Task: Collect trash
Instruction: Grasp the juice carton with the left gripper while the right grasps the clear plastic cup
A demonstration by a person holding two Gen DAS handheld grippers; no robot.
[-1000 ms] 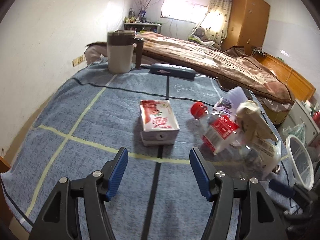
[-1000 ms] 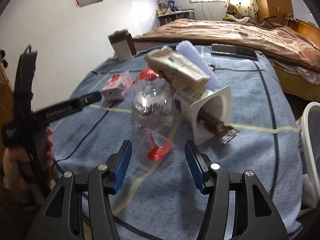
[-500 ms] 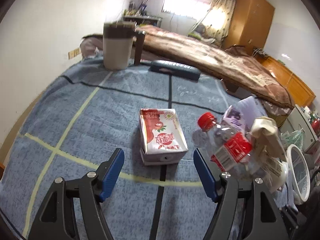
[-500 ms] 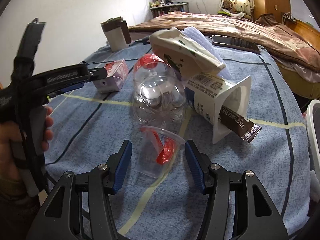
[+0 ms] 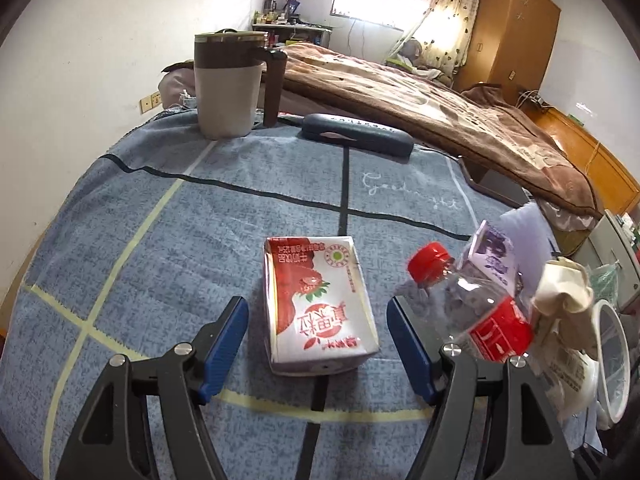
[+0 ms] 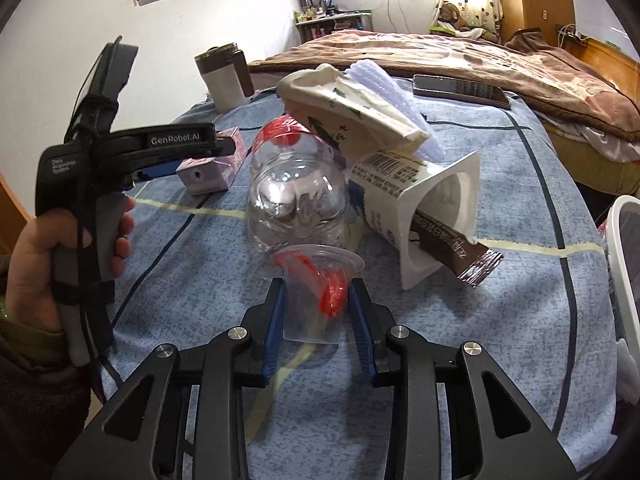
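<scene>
Right gripper [image 6: 318, 312] clamped on clear plastic cup [image 6: 316, 292], jaws just closing in on it.
Cup on blue blanket [image 6: 500, 320], red scrap inside, just in front of clear bottle [image 6: 296, 196]. Left gripper [image 5: 318, 338] wide open, straddling red milk carton [image 5: 316, 300] without touching; carton lying flat on blanket.

White walls [image 5: 100, 32], bright window [image 5: 376, 2] (curtained), wooden wardrobe [image 5: 516, 28]
</scene>
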